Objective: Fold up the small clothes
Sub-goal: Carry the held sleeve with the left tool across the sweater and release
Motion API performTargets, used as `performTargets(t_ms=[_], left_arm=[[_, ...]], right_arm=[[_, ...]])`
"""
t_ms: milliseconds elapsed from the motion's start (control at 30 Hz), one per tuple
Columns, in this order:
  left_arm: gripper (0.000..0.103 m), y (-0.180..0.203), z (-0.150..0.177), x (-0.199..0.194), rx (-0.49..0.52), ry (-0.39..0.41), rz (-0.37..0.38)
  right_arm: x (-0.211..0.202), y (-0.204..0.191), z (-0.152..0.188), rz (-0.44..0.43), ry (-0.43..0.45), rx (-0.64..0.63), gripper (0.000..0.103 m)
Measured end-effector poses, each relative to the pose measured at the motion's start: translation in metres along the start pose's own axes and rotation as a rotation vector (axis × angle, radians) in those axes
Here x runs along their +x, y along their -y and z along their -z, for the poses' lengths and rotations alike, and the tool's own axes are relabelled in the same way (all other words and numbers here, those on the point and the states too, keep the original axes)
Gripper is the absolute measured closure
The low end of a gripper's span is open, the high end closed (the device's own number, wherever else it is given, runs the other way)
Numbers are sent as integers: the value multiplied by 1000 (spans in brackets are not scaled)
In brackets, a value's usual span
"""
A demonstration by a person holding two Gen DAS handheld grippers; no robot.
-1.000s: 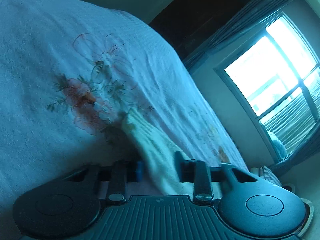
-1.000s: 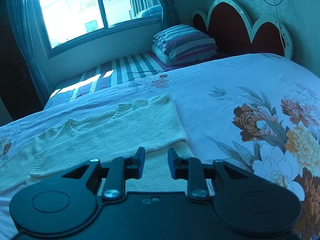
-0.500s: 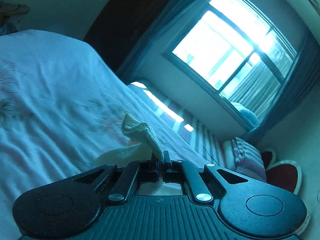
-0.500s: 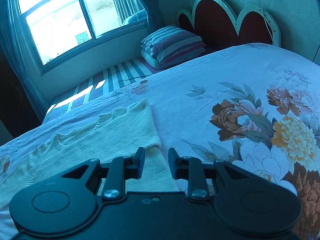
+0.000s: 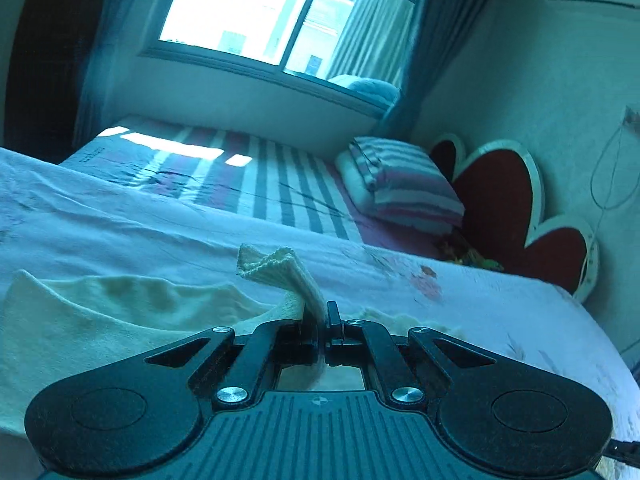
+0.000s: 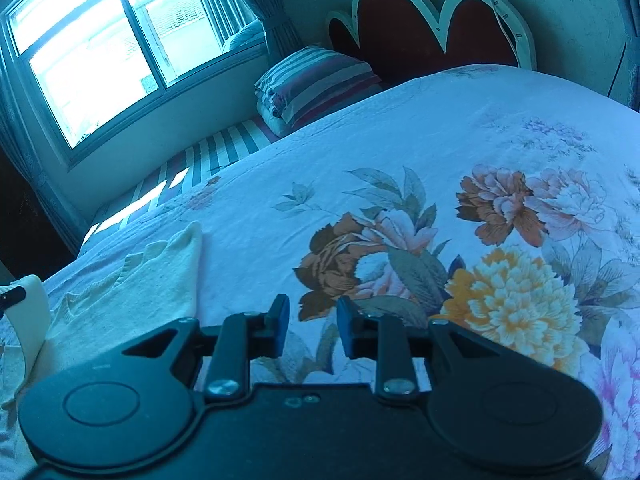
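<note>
Left tool now clamps sleeve

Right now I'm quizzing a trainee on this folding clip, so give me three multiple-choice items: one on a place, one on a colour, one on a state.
1. Where does the cream sweater lie?
A. on the floral bedspread
B. on the window sill
C. on the striped pillow

2. What colour are the panels of the headboard?
A. green
B. dark red
C. yellow

3. How do the two grippers stand?
A. both open
B. both shut on cloth
C. the left gripper shut on the sweater's sleeve, the right gripper open

Answers:
1 A: it is spread on the flowered cover.
2 B: dark red lobes with pale trim.
3 C: knit is pinched on the left; only bedspread shows through the right's gap.
</note>
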State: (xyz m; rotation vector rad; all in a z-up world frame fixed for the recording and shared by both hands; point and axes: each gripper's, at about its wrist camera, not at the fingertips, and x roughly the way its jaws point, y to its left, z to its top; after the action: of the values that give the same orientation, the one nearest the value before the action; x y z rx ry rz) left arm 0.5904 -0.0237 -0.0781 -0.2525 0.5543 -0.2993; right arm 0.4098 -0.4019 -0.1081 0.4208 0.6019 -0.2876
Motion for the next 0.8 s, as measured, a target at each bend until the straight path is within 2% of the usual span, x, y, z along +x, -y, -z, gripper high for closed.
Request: performTargets(t_ms=[200, 400, 700, 800], left_arm=[[101, 75, 25, 21, 143, -48, 32], [101, 122, 39, 28, 233, -73, 60], [101, 149, 57, 45, 322, -130, 65], [101, 156, 64, 50, 347, -187, 118]], right_arm=[[3, 39, -4, 4, -11, 25, 75], [6, 66, -5, 13, -21, 47, 75], [5, 85, -9, 27, -23, 61, 75], [5, 82, -9, 29, -25, 52, 73]])
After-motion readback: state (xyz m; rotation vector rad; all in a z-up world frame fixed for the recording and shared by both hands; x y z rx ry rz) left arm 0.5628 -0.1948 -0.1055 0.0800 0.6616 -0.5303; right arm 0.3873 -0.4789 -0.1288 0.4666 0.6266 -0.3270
